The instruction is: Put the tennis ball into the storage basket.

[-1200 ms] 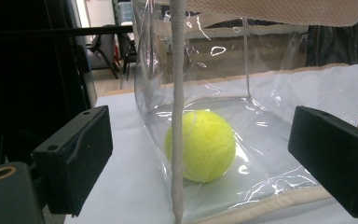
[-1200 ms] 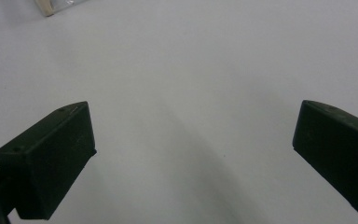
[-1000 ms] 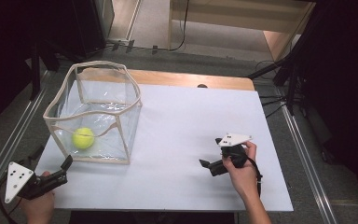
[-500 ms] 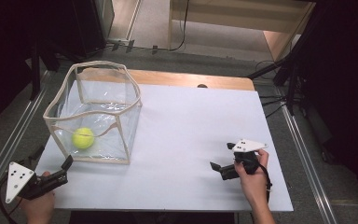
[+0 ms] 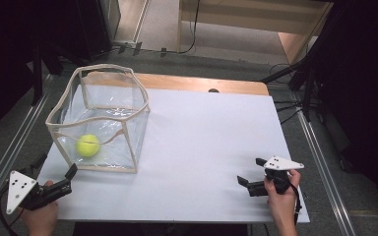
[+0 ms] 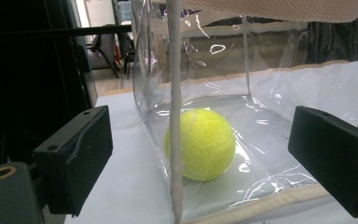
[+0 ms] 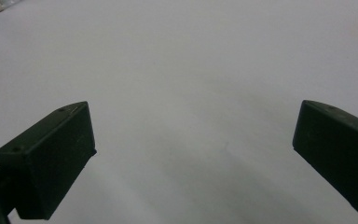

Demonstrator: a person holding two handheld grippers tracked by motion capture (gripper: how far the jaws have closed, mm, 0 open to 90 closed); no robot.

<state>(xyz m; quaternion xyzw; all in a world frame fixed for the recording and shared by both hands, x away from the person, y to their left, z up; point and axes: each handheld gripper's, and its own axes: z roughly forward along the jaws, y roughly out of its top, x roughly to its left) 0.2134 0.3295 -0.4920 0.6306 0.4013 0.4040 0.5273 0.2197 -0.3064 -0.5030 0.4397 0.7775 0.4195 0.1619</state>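
A yellow tennis ball (image 5: 88, 145) lies on the bottom of a clear plastic box with beige trim (image 5: 109, 68), at the left of the white table (image 5: 211, 132). My left gripper (image 5: 56, 165) is held at the table's near left corner, just short of the box, open and holding nothing. In the left gripper view the ball (image 6: 200, 144) sits behind the box's clear wall and a beige corner seam (image 6: 175, 116), between my wide-apart jaws. My right gripper (image 5: 250, 171) stands open at the near right, over bare table (image 7: 191, 70), far from the box.
A wooden strip (image 5: 202, 83) runs along the table's far edge. Black stand legs and cables (image 5: 300, 83) stand off the far right corner. Metal rails (image 5: 10, 147) run along the floor on both sides. White surface lies between box and right gripper.
My right gripper has drawn back toward the near right edge of the table, still open. The left gripper, the box and the ball have not moved.
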